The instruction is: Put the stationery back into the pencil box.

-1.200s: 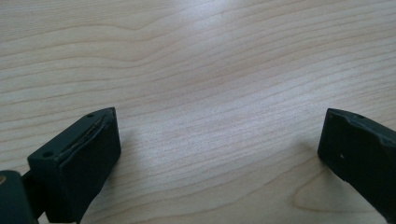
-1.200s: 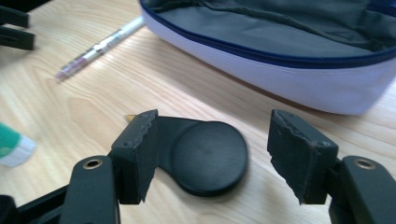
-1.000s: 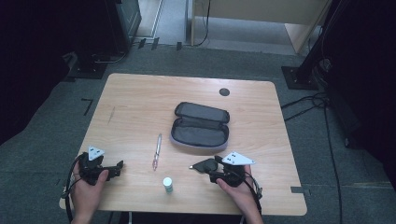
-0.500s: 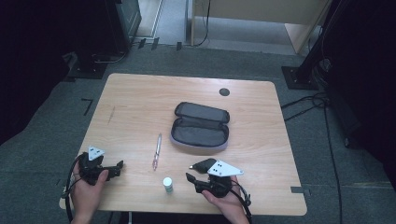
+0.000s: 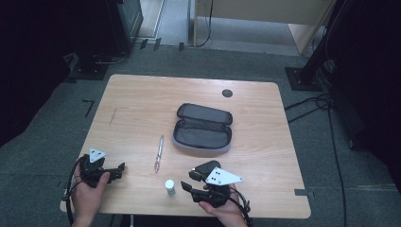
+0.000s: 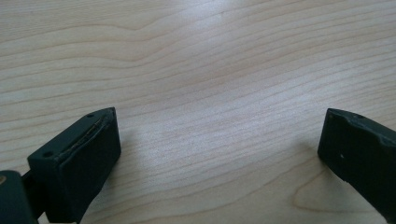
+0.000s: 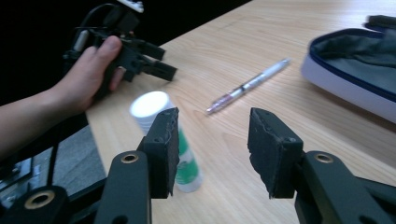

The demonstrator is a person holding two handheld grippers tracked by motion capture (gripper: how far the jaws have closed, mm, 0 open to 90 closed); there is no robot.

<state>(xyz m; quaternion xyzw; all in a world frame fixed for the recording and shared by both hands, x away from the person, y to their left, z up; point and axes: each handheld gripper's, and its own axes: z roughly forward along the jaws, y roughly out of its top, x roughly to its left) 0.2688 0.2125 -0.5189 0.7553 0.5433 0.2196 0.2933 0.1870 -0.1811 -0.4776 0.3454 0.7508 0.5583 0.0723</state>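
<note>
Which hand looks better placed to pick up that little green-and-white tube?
The right. Its tool points at the tube, jaws apart, with the tube just beyond the left jaw. The left tool rests farther off by the table's left edge, over bare wood.

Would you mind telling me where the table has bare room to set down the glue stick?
The far left quarter of the table, beyond the pen and left of the pencil case, is bare, as is the right edge strip. It is crowded along the near edge, where the glue stick stands between both claws.
</note>
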